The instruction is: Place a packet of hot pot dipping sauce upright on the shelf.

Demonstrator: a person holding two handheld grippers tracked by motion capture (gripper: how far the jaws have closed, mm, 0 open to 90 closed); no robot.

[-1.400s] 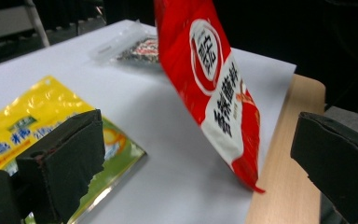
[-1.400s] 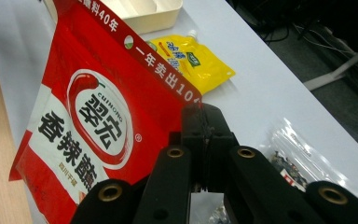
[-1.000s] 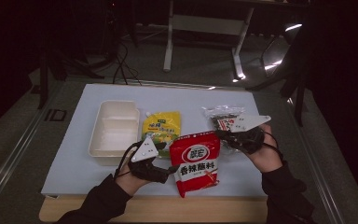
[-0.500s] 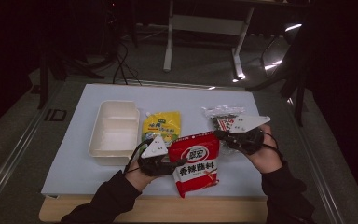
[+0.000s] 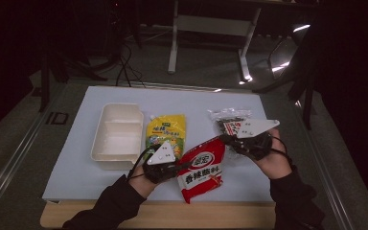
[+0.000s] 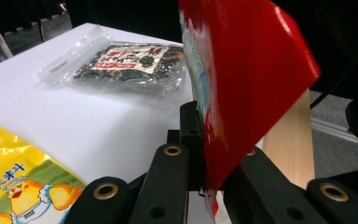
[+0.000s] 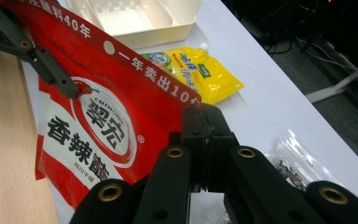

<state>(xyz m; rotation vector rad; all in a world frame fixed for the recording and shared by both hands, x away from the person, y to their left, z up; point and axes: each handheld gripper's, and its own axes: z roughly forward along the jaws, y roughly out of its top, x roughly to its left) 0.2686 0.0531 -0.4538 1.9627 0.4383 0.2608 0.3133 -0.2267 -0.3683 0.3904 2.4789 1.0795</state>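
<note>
A red seasoning packet (image 5: 202,168) with white Chinese print hangs tilted over the table's front, held between both grippers. My left gripper (image 5: 184,166) is shut on the packet's left edge; the left gripper view has the red packet (image 6: 247,70) pinched between its jaws (image 6: 204,156). My right gripper (image 5: 222,139) is shut on its upper right corner, and the right gripper view has the red packet (image 7: 98,126) running away from its closed jaws (image 7: 201,112), with the left gripper (image 7: 28,51) on the far edge.
A cream two-compartment box (image 5: 116,135) stands at the left of the white table (image 5: 67,163). A yellow sauce pouch (image 5: 166,132) lies beside it. A clear packet of dark dried food (image 5: 228,122) lies behind the right hand. The wooden table edge (image 5: 148,221) runs along the front.
My left gripper has moved right and a little forward, and has closed on the red packet's left edge. The packet has tilted up between the grippers. The right gripper barely moved.
</note>
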